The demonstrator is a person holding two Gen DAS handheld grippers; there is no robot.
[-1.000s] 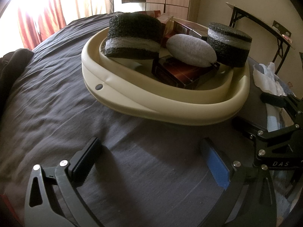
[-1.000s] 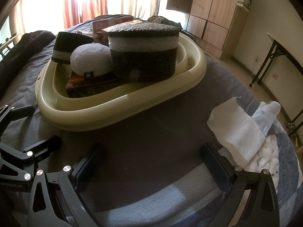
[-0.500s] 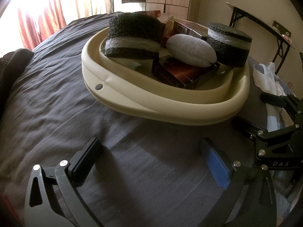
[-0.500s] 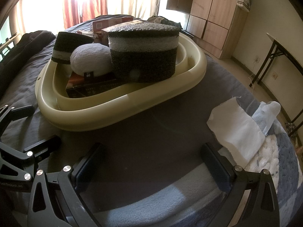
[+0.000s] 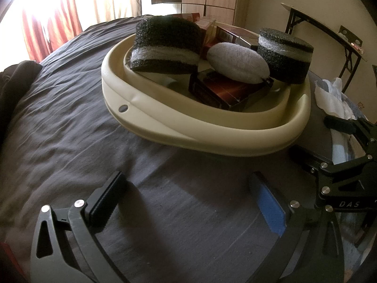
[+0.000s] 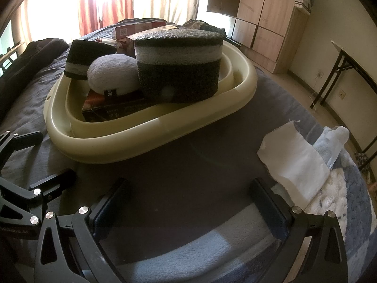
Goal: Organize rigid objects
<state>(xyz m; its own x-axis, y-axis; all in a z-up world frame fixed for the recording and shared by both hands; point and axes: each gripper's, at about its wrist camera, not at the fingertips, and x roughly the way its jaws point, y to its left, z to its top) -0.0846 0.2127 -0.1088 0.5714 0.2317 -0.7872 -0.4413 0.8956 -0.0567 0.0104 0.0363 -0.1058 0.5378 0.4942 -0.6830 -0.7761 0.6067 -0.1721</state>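
A cream plastic basin [image 5: 212, 139] [image 6: 122, 151] rests on a dark bedsheet. Inside it lie two black foam blocks with a white band [image 5: 165, 44] [image 5: 285, 54] [image 6: 179, 63], a white oval pad [image 5: 238, 62] [image 6: 113, 75], and dark red boxes [image 5: 221, 92] [image 6: 113, 108]. My left gripper [image 5: 188, 188] hovers open over the sheet in front of the basin, nothing between its fingers. My right gripper [image 6: 188, 195] is open too, empty, near the basin's other side; its black frame [image 5: 346, 172] shows at the right edge of the left wrist view.
White cloth [image 6: 294, 162] and a blue-white fluffy blanket [image 6: 341, 193] lie right of the right gripper. Dark clothing [image 5: 16, 80] is heaped at the left. A wardrobe [image 6: 266, 21] and a folding table [image 5: 329, 35] stand beyond the bed.
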